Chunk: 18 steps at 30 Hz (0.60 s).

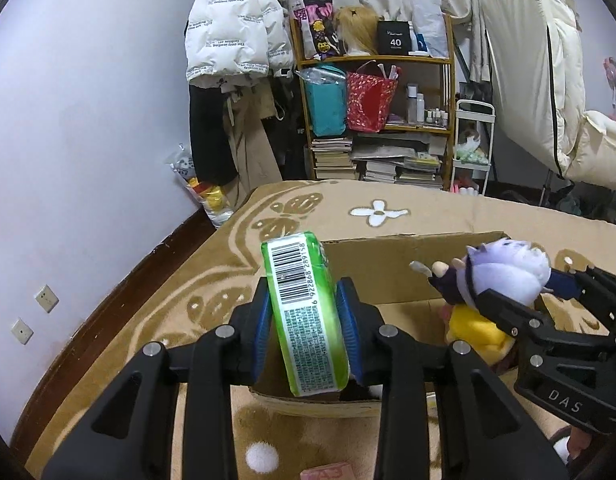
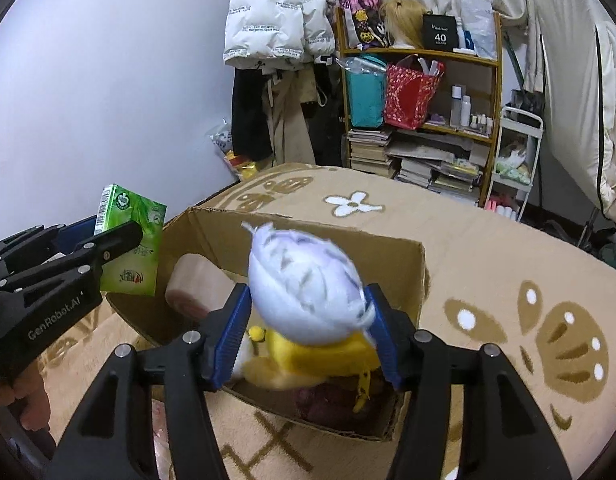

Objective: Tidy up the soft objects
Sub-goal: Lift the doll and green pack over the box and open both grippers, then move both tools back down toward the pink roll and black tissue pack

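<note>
My left gripper (image 1: pixel 304 320) is shut on a green tissue pack (image 1: pixel 304 320) and holds it above the near left corner of an open cardboard box (image 1: pixel 388 268). It shows in the right wrist view (image 2: pixel 130 248) too. My right gripper (image 2: pixel 308 320) is shut on a plush doll with a pale purple head (image 2: pixel 304 284) and holds it over the box (image 2: pixel 308 232). The doll also shows in the left wrist view (image 1: pixel 504 276). Inside the box lie a yellow plush (image 2: pixel 328 356), a pink soft roll (image 2: pixel 196 284) and a dark purple item (image 2: pixel 328 400).
The box stands on a tan carpet with flower patterns (image 2: pixel 508 280). A wooden shelf with bags, books and bottles (image 1: pixel 380 112) and hanging coats (image 1: pixel 232 40) stand at the back. A white trolley (image 1: pixel 472 148) is to the shelf's right. A pink pack (image 1: pixel 332 474) lies near me.
</note>
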{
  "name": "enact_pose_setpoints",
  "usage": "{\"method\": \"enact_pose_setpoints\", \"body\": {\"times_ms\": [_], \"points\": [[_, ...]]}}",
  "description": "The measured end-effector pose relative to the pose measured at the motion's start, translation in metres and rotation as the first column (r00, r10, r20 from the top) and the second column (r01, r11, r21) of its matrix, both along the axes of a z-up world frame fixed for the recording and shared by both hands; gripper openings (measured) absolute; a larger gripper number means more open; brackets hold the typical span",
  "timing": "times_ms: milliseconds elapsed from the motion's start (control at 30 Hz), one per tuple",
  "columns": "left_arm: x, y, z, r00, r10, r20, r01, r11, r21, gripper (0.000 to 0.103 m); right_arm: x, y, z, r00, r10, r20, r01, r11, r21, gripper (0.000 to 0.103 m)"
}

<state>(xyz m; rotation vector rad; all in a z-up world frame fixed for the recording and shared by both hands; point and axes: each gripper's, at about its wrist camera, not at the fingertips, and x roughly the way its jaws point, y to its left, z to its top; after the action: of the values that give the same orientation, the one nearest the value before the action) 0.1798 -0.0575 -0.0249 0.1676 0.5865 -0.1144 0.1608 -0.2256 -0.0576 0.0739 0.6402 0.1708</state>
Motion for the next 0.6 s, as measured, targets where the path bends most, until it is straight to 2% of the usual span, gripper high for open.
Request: {"method": "enact_pose_setpoints", "body": {"times_ms": [33,67,100,133,200,300,400,600], "points": [[0.000,0.000,0.000,1.000,0.002,-0.001,-0.002,1.000,-0.001,0.038,0.000,-0.001,0.000,1.000,-0.001,-0.001,0.001,1.000,0.006,0.071],[0.000,0.001,0.000,1.000,0.005,-0.005,-0.005,1.000,-0.006,0.051,-0.001,-0.002,0.000,1.000,-0.005,0.001,0.005,1.000,0.011,0.079],[0.001,0.003,0.000,1.000,0.007,-0.012,-0.007,1.000,-0.014,0.059,-0.002,-0.003,0.000,1.000,-0.011,0.004,0.011,1.000,0.013,0.087],[0.002,0.004,-0.001,1.000,0.013,-0.023,-0.013,1.000,-0.017,0.066,-0.002,-0.003,0.000,1.000,-0.016,0.007,0.016,1.000,0.010,0.090],[0.003,0.008,-0.002,0.999,0.034,-0.025,-0.034,0.999,-0.012,0.067,-0.002,-0.004,0.000,1.000,-0.018,0.006,0.018,1.000,0.006,0.096],[0.004,0.014,-0.001,0.998,0.050,-0.033,-0.051,0.998,-0.041,0.077,-0.001,-0.007,-0.002,1.000,-0.025,-0.008,0.025,1.000,0.017,0.103],[0.006,0.022,-0.001,0.996,0.071,-0.047,-0.075,0.995,-0.073,0.087,-0.002,-0.010,-0.003,0.999,-0.030,-0.011,0.030,0.999,0.033,0.103],[0.009,0.033,-0.001,0.993,0.112,-0.034,-0.114,0.992,-0.051,0.100,-0.002,-0.014,-0.004,0.999,-0.032,-0.018,0.033,0.998,0.051,0.103]]}}
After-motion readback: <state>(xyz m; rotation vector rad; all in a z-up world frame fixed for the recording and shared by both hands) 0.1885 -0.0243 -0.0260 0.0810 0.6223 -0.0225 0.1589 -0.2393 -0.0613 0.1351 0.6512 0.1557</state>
